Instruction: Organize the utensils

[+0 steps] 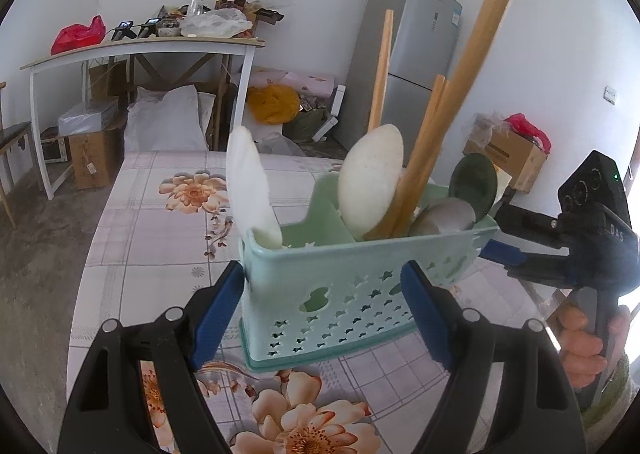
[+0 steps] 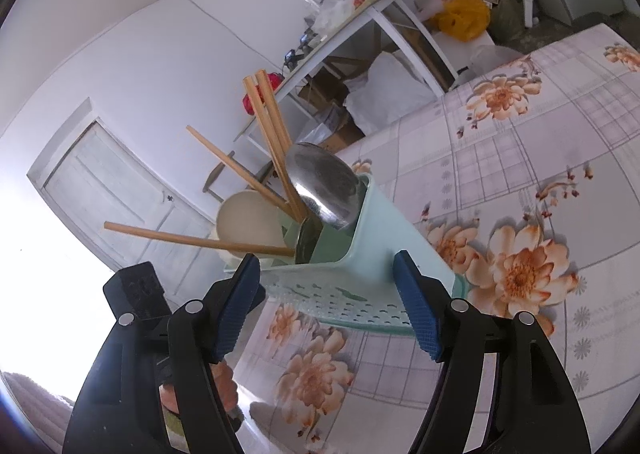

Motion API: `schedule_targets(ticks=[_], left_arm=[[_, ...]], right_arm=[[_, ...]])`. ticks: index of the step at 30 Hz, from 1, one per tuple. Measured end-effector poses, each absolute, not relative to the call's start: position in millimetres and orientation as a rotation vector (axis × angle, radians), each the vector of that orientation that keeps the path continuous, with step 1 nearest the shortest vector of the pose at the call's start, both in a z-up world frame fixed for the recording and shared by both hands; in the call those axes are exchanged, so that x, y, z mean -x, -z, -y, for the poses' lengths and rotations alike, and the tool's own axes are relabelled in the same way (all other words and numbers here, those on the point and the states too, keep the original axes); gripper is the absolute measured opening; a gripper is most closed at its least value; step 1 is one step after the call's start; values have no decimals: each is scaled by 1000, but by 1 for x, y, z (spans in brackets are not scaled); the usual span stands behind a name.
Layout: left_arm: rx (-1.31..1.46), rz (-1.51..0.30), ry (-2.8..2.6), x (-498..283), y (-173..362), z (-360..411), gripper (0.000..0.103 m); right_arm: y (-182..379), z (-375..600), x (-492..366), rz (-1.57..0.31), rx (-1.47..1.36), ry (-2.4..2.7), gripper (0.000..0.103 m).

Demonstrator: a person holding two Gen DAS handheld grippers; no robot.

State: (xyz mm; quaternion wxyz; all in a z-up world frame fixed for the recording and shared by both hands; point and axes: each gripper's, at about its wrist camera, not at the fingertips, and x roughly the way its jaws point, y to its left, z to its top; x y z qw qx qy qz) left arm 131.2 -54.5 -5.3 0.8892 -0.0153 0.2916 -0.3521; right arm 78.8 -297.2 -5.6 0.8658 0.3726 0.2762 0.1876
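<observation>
Here we have the left gripper (image 1: 324,306) spread wide around one end of the mint caddy (image 1: 360,278); its left pad (image 1: 218,318) sits at the corner and its right pad (image 1: 426,314) lies against the perforated wall, though we cannot quite tell whether either presses. The right gripper (image 2: 326,304) also stands open, its pads either side of the caddy's other end with nothing pinched between them. The caddy rests on the floral tablecloth (image 1: 160,221), already loaded: chopsticks (image 2: 272,145) fanning out, a steel spoon (image 2: 324,185), a white spoon (image 1: 370,185), a dark green spoon (image 1: 474,181) and a pale spatula (image 1: 250,189).

To do this step well, we judge the left gripper should steady the caddy while the right backs straight out, keeping clear of the low-leaning chopstick (image 2: 192,240) just above its left pad. That tall load could tip the light caddy if nudged.

Beyond, a cluttered white table (image 1: 140,45), a fridge (image 1: 412,61) and cardboard boxes (image 1: 508,157) stand well apart.
</observation>
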Motion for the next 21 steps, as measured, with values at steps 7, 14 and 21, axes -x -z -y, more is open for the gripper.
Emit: schedule_targets(ticks=[7,14,21], left_arm=[[38,-605,734,-132,5,53,79],[39,-602,702,-117,-2,43,79],[-27,-643,613,-76,-3,41,92]], right_arm=[[-2,303,-81,-551,-739,-346,67],[-10,292,-68,-559,-696,-301,67],[-9,259,-26,-654,-473,-46,76]])
